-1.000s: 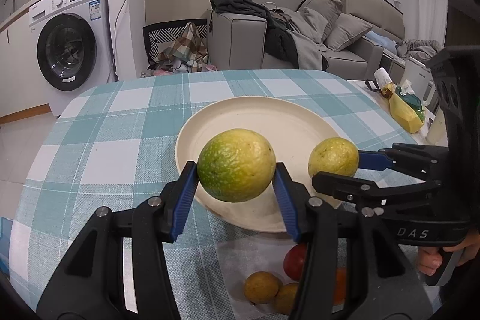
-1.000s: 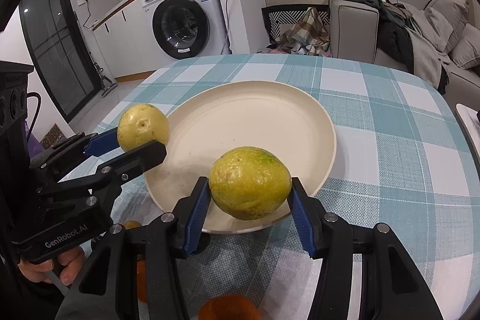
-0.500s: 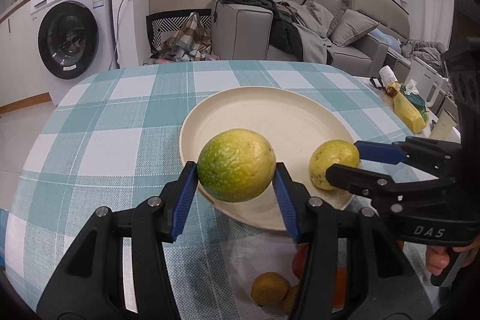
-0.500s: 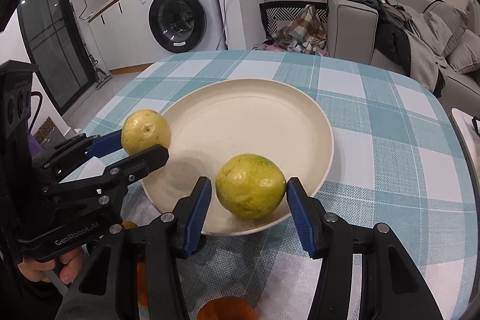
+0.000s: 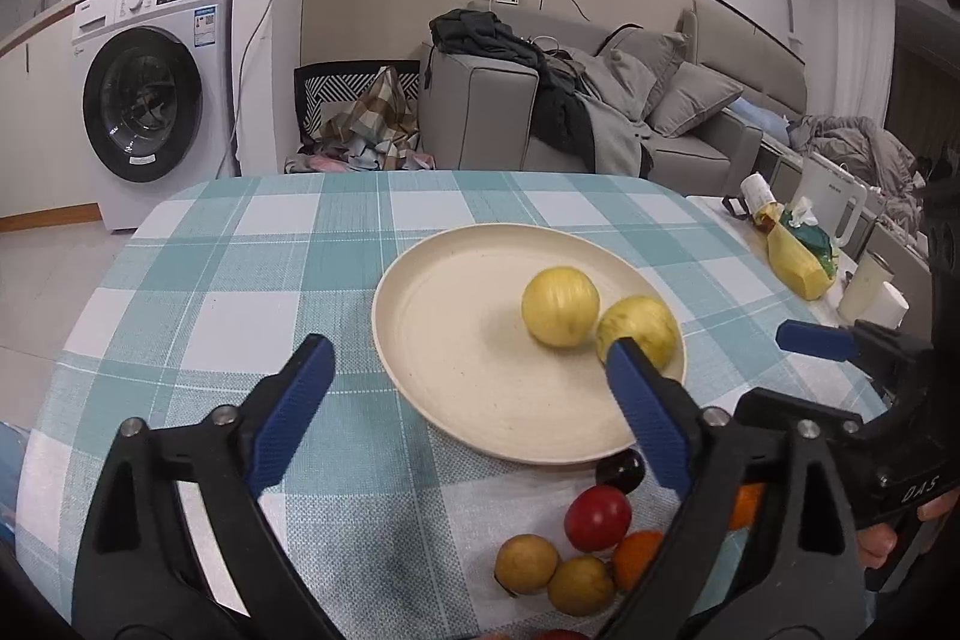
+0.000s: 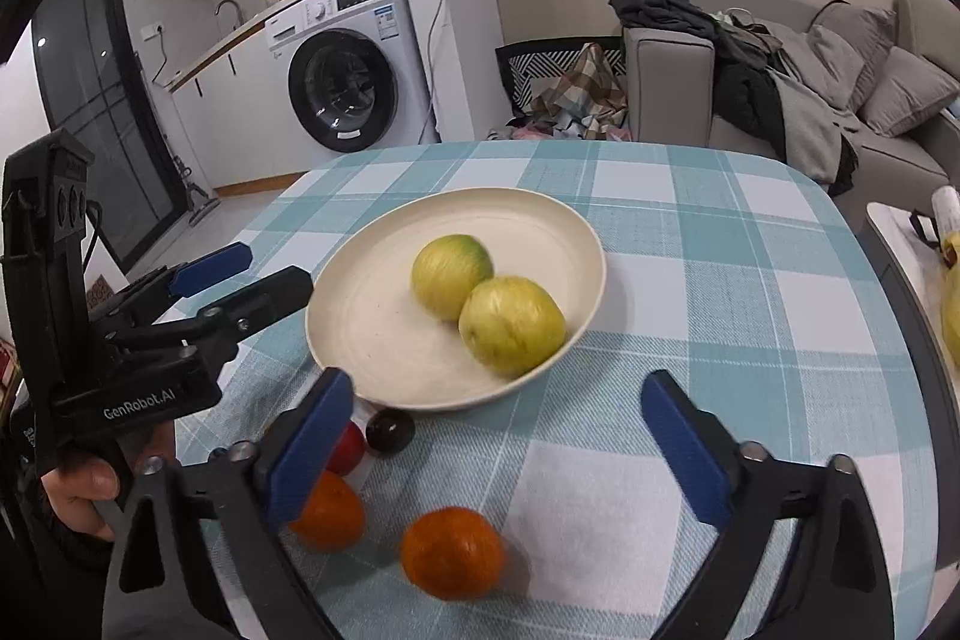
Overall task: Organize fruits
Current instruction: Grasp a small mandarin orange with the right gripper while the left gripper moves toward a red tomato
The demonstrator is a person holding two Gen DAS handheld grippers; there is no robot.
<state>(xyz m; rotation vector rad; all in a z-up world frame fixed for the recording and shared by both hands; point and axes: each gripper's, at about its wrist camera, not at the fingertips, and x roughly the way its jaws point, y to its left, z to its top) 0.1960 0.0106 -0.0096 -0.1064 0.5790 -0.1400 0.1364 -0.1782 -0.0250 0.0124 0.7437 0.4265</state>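
We have just let go: both yellow-green citrus fruits [image 6: 451, 276] [image 6: 512, 326] now rest touching on the cream plate [image 6: 384, 244], left gripper [image 5: 468, 400] and right gripper [image 6: 498, 436] spread empty; oranges [image 6: 451, 551] below the plate remain.

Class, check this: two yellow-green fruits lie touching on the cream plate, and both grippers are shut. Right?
Not quite. The two yellow-green fruits do touch on the cream plate, but the left gripper and right gripper are open, as both wrist views show.

"GenRobot.AI" printed in white on the black body of the left claw [image 6: 243, 280], "DAS" read on the black body of the right claw [image 5: 714, 346]
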